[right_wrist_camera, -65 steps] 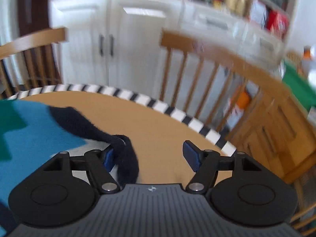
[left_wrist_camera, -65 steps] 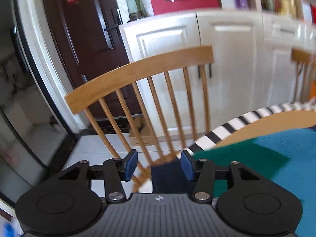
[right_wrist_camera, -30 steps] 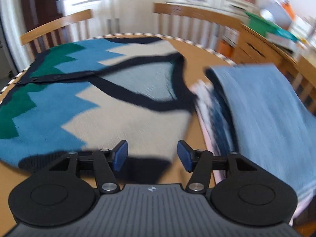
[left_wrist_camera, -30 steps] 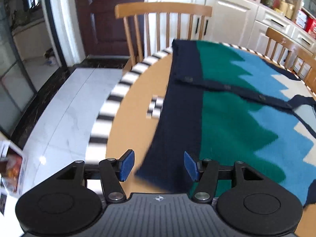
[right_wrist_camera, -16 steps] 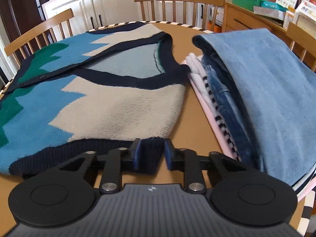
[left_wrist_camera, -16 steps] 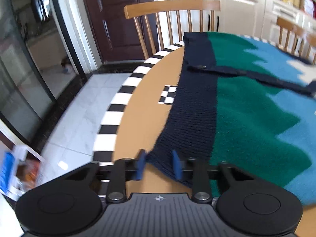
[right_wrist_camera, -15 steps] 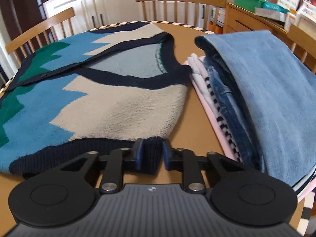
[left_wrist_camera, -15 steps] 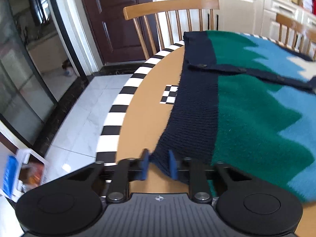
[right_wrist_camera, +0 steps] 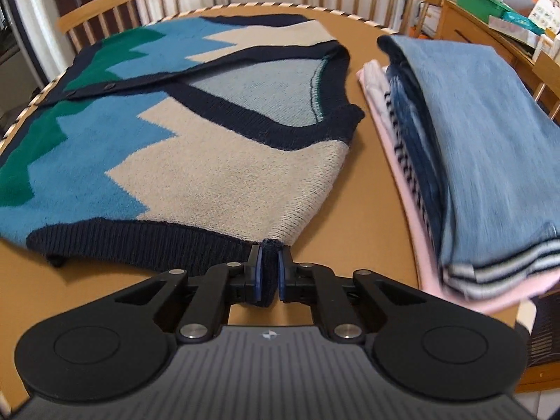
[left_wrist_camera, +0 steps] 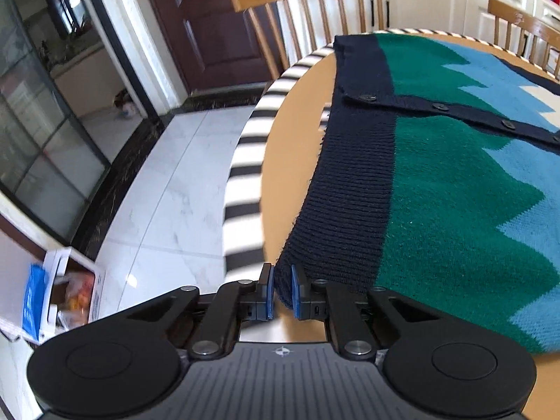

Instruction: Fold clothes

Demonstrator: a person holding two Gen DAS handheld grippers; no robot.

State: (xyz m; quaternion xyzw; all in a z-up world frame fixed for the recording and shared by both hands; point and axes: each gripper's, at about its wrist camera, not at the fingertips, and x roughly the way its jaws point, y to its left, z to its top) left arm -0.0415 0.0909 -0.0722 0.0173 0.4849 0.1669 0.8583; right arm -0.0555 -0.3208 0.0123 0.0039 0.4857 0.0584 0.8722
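Observation:
A knitted cardigan (right_wrist_camera: pixel 196 161) with navy, green, blue and beige zigzag bands lies spread flat on the round wooden table (right_wrist_camera: pixel 378 189), buttoned down the middle. My left gripper (left_wrist_camera: pixel 280 292) is shut on the near corner of its navy ribbed hem (left_wrist_camera: pixel 350 189). My right gripper (right_wrist_camera: pixel 268 276) is shut on the navy ribbed edge at the near beige corner of the cardigan.
A stack of folded clothes (right_wrist_camera: pixel 472 133), blue on top with pink and striped pieces beneath, lies right of the cardigan. Wooden chairs (left_wrist_camera: pixel 308 3) stand around the table, whose rim is striped black and white (left_wrist_camera: pixel 245 161). White tiled floor (left_wrist_camera: pixel 168 203) lies to the left.
Both grippers came down from the far side to the near edge of the cardigan and closed on it, the left on the hem corner, the right on the ribbed edge.

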